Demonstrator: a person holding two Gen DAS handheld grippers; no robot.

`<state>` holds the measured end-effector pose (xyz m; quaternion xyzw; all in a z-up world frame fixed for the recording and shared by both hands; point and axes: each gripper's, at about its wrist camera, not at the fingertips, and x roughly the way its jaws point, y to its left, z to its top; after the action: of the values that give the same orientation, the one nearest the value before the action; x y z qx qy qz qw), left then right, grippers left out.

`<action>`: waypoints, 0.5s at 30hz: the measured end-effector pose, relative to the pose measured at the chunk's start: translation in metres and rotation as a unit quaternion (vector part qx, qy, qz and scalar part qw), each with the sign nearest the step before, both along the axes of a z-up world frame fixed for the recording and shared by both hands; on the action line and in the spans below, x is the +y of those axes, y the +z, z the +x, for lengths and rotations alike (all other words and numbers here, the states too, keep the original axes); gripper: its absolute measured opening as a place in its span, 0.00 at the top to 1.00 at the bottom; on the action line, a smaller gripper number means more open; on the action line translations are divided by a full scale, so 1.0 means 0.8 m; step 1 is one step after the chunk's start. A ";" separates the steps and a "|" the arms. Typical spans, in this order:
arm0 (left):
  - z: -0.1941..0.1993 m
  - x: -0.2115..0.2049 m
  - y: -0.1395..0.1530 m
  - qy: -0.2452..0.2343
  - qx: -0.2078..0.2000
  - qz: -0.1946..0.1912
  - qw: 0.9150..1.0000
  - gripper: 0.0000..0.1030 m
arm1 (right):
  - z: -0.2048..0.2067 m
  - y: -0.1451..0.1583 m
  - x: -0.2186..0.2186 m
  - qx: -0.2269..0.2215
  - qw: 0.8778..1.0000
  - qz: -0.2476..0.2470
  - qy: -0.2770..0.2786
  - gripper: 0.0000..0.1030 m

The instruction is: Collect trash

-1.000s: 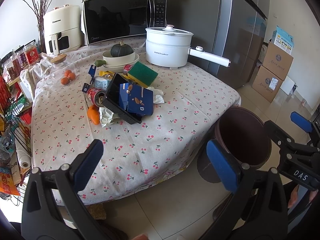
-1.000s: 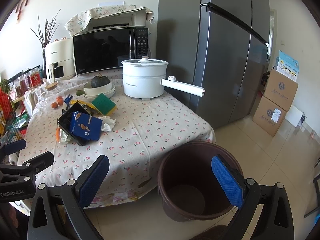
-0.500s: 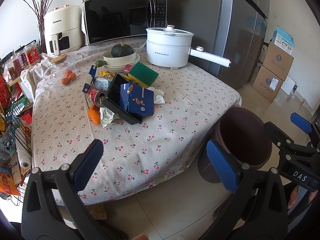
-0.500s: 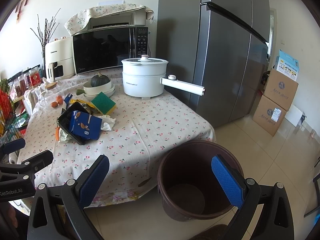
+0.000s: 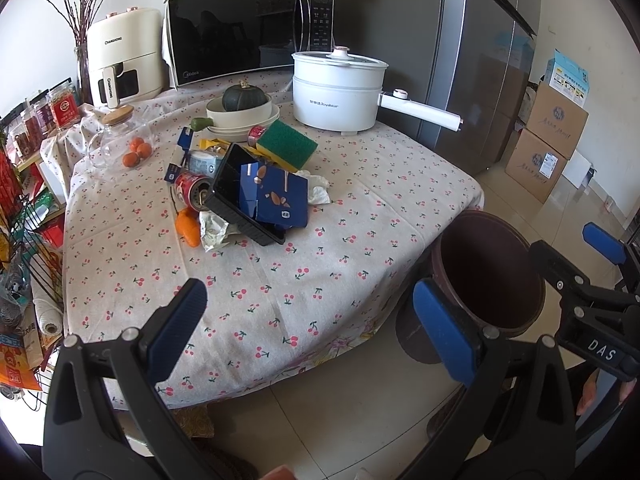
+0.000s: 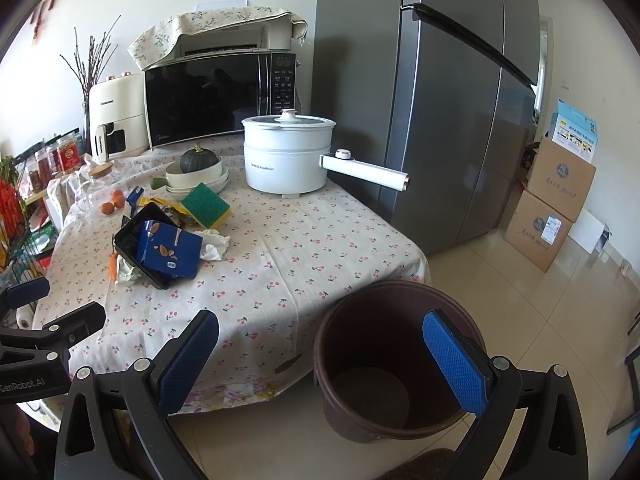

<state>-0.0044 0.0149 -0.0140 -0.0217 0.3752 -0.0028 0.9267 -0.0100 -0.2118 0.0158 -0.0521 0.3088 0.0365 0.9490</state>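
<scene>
Trash pile (blue carton, black tray, can, wrappers) sits mid-worktop, brown bin on floor at its edge to catch it; left claw & right claw both spread wide, empty, w/ nothing collected yet.

Bright daylight from the right side, soft glare on the floor tiles and fridge door, dim reflections in the microwave glass, faint shadows under the table's near edge, strong fisheye bending with black vignette corners, sharp focus throughout.
</scene>
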 end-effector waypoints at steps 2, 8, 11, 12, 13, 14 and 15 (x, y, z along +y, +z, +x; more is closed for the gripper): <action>0.000 0.001 0.000 -0.002 0.001 -0.003 1.000 0.00 | 0.000 0.000 0.001 0.001 1.000 -0.003 0.002 0.00; 0.001 0.000 0.001 -0.004 -0.002 0.001 1.000 0.00 | -0.001 0.008 0.002 -0.005 1.000 -0.011 0.000 0.00; 0.003 0.000 0.002 -0.004 -0.001 0.001 1.000 0.00 | 0.000 0.012 -0.001 -0.003 1.000 -0.005 -0.001 0.00; 0.003 0.000 0.002 -0.004 -0.001 0.002 1.000 0.00 | 0.001 0.012 -0.002 -0.002 1.000 -0.004 -0.001 0.00; 0.003 0.001 0.002 -0.004 -0.001 0.003 1.000 0.00 | 0.001 0.013 -0.003 -0.001 1.000 -0.003 -0.001 0.00; 0.004 0.001 0.002 -0.004 -0.001 0.005 1.000 0.00 | 0.002 0.013 -0.003 0.000 1.000 -0.003 -0.001 0.00; 0.005 0.000 0.001 -0.004 -0.001 0.006 1.000 0.00 | 0.003 0.013 -0.003 0.001 1.000 -0.004 -0.001 0.00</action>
<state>-0.0007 0.0150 -0.0130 -0.0142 0.3742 -0.0040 0.9272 -0.0078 -0.2142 0.0265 -0.0553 0.3099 0.0341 0.9485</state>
